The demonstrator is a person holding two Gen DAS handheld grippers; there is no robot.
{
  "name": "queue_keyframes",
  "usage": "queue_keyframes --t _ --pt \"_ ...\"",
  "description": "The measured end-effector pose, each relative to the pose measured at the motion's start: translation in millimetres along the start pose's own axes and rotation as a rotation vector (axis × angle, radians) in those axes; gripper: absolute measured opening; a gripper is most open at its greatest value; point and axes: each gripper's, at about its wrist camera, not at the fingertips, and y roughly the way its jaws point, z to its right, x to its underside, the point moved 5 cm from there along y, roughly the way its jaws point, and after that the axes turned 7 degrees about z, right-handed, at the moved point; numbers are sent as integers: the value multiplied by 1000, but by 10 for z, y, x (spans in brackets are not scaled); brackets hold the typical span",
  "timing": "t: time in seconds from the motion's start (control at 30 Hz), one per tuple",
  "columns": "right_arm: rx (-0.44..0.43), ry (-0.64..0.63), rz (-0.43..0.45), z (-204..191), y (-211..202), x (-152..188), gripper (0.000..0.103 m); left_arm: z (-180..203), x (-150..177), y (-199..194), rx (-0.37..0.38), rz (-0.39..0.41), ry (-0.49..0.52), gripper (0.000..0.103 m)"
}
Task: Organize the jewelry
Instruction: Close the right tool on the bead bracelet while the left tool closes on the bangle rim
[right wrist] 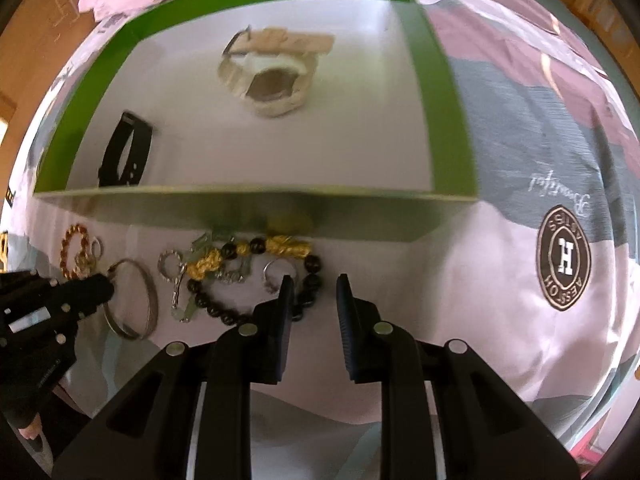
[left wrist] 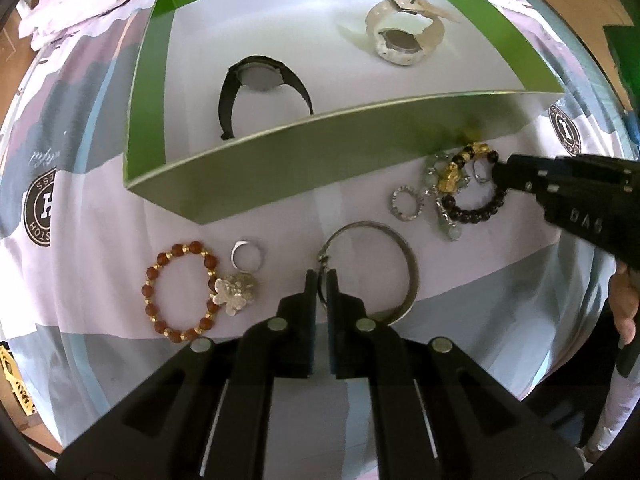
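Fingers of my left gripper [left wrist: 322,280] sat nearly closed, pinching the thin rim of the plain silver metal bangle [left wrist: 404,254] where it lay on the pink, grey and white patterned bedsheet [left wrist: 100,216]. My right gripper [right wrist: 314,286] pointed forward and down with its fingers well apart and nothing between them; the left fingertip hovered over the black bead bracelet with gold charms [right wrist: 256,248], though I could not tell whether it touched.

From the left wrist, that right gripper entered from the right edge, its tips hidden among the beads, with part of a hand [left wrist: 624,300] behind it, cut off by the frame. Just left of my left fingers lay the brown bead bracelet with gold spacers [left wrist: 180,292], a silver flower-shaped ornament [left wrist: 236,290] touching it and a plain silver ring [left wrist: 246,256] just beyond; the right wrist showed these only as a small blur. Near the black bracelet sat a sparkly silver ring [left wrist: 407,203] and a tangle of pale green pieces I could not make out.

Farther off stood the shallow green-walled cardboard box [left wrist: 152,92], holding a black strap watch [left wrist: 256,80] and, well apart, a cream strap watch [left wrist: 400,40]. The right view was motion-blurred there, and the near wall cut off the black watch.
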Motion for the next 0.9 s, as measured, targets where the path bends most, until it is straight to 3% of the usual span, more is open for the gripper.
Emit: queue_keyframes --t 0.17,0.3,0.47,0.57,0.63,0.9 --pt "7 -26 14 -65 0 23 22 -5 1 32 -12 -4 9 12" --pt "18 -54 31 -161 -23 47 11 6 28 87 -25 -11 23 21" --pt "11 -53 42 -209 -64 67 11 9 35 113 -35 -10 36 21" --pt "4 -48 51 -226 -93 60 11 16 42 114 -36 -5 39 21" --pt "-5 -44 62 -286 -153 53 5 28 52 100 -33 7 44 5" --pt "-37 -18 134 -166 -420 -90 5 103 -17 -144 30 92 38 3"
